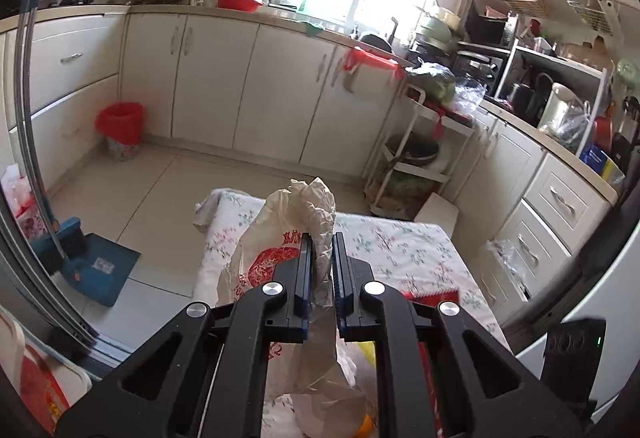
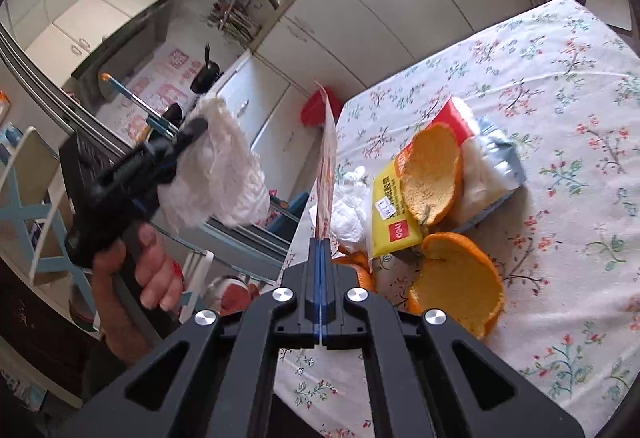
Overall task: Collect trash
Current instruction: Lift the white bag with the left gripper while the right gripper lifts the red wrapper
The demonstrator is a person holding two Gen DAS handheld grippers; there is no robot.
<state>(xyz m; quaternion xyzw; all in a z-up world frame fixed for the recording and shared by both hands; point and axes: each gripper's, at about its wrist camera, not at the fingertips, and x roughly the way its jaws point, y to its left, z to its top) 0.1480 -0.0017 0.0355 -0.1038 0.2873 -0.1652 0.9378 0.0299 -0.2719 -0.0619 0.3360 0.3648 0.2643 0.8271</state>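
In the left wrist view my left gripper [image 1: 321, 244] is shut on a crumpled white plastic bag [image 1: 288, 226] with red print, held up above the floral-cloth table [image 1: 404, 250]. The right wrist view shows that same left gripper [image 2: 192, 136] in a person's hand [image 2: 152, 270] off the table's left edge, with the bag [image 2: 216, 174] hanging from it. My right gripper [image 2: 320, 244] is shut on a thin flat printed wrapper [image 2: 326, 158], seen edge-on and standing upright. On the table [image 2: 560, 222] lie two orange peels [image 2: 432, 174] [image 2: 460, 282], a yellow packet [image 2: 394, 218], a silver-white packet [image 2: 488, 162] and a white tissue [image 2: 348, 210].
A red-lined waste bin [image 1: 120, 122] stands on the floor by the cabinets, far left. A blue dustpan with brush [image 1: 96, 262] leans near the sliding door. A white rack [image 1: 416, 158] and a cardboard box [image 1: 438, 214] stand beyond the table. A red serrated wrapper edge [image 1: 434, 296] shows right of the fingers.
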